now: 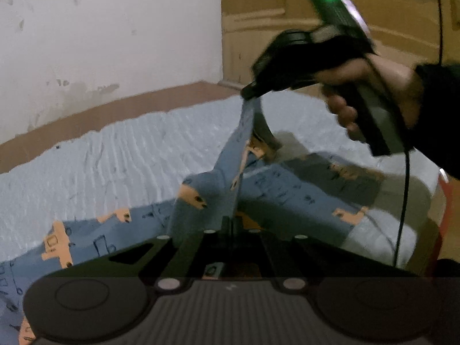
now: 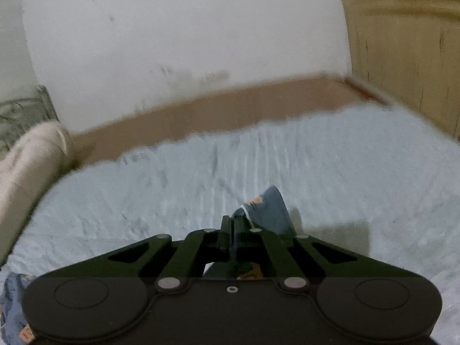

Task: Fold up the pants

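Ahead of both pairs of fingers lies the bed (image 1: 109, 155) under a pale blue sheet, bearing the blue printed pants (image 1: 276, 184). The left gripper (image 1: 230, 224) is clamped on a raised fold of them; the right gripper (image 2: 231, 224) pinches a lifted edge, higher up.

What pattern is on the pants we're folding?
Blue pants printed with orange airplane-like shapes and small dark outline drawings; clearest in the left wrist view.
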### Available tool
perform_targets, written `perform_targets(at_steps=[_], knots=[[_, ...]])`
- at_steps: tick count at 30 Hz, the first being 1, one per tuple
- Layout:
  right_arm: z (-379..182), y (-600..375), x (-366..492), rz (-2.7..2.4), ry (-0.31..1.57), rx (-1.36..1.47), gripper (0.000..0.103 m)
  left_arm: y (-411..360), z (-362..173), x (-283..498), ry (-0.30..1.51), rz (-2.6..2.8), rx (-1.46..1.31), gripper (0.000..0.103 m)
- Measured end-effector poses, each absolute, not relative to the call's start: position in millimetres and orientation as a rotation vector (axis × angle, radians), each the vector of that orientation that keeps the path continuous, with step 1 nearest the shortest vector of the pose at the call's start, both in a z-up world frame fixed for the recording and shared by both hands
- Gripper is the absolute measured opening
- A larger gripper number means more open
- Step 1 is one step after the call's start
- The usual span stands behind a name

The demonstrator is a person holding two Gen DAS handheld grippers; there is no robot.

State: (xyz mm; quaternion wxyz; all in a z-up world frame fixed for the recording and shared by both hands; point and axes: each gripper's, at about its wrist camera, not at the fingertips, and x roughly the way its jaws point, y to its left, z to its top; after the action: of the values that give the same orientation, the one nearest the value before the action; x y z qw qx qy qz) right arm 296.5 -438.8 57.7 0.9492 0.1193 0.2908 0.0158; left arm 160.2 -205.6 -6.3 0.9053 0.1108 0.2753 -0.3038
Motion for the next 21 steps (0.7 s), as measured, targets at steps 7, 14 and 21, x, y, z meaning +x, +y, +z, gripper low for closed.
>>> perform_targets(at_steps=[7, 14, 21], knots=[[70, -475, 187, -0.016, 0.467, 0.276, 0.0, -208, -1, 142, 0.562, -0.703, 0.264, 0.0], [1, -512, 126, -0.1, 0.609, 0.435, 0.0, -219, -28, 130, 0.6, -0.715, 0.37, 0.0], [-27, -526, 118, -0.033, 0.567, 0.639, 0.027, -220, -34, 130, 0.622, -0.701, 0.386, 0.0]])
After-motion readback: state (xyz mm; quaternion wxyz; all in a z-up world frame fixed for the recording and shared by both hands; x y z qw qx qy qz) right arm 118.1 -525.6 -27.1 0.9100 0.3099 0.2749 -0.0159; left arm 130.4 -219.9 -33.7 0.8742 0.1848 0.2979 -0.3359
